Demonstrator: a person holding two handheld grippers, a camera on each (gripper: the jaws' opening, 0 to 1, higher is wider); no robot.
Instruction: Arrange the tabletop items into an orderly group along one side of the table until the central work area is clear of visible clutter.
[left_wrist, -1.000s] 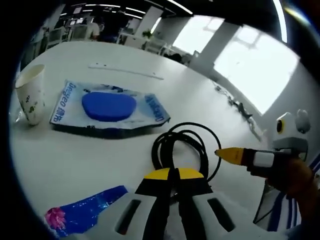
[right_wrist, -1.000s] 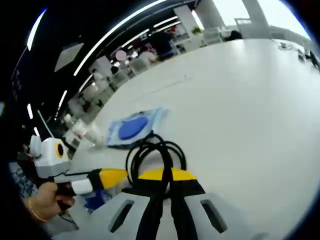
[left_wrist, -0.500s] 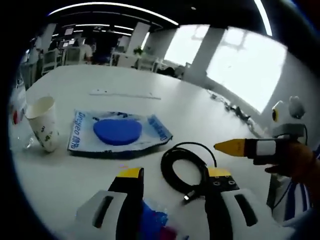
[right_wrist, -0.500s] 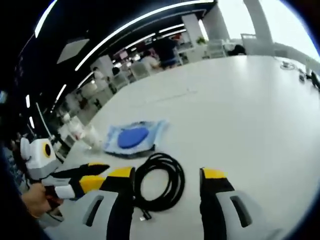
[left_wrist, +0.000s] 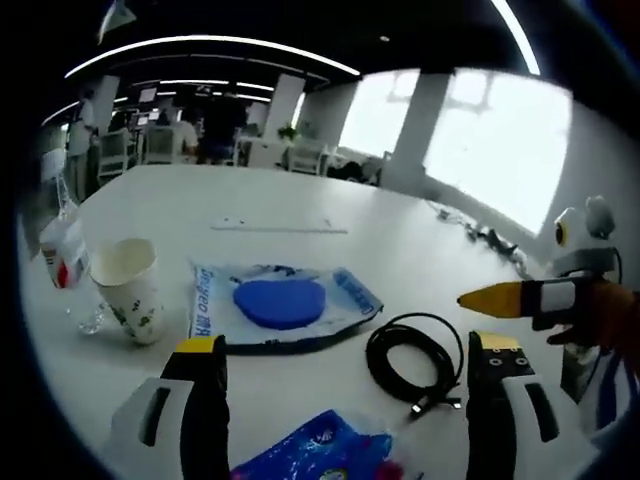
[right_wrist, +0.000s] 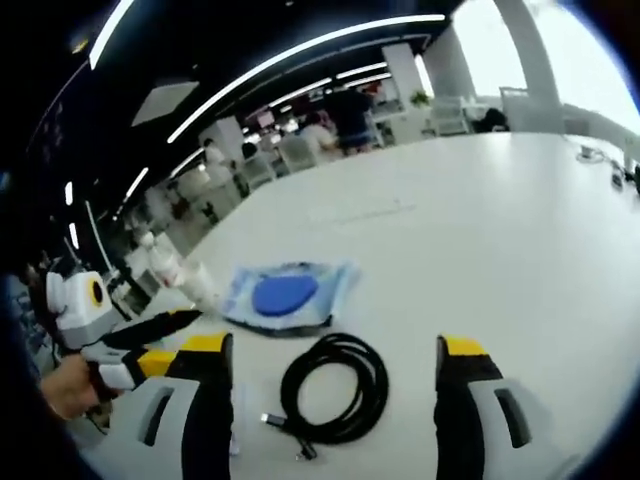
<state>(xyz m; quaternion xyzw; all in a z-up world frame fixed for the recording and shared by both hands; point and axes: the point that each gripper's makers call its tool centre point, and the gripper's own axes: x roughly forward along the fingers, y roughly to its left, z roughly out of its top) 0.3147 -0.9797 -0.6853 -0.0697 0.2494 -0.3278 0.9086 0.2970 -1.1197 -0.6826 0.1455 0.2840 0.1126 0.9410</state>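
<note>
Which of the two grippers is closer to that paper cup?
Left. The paper cup stands just beyond the left gripper, on its left finger's side. The right gripper faces the black cable, farther from the cup, beyond the wipes pack.

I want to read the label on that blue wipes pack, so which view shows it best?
The left gripper view: the wipes pack lies close and flat, its blue lid and printed edges visible between the paper cup and the black cable. In the right gripper view the pack is smaller, farther, its print illegible.
</note>
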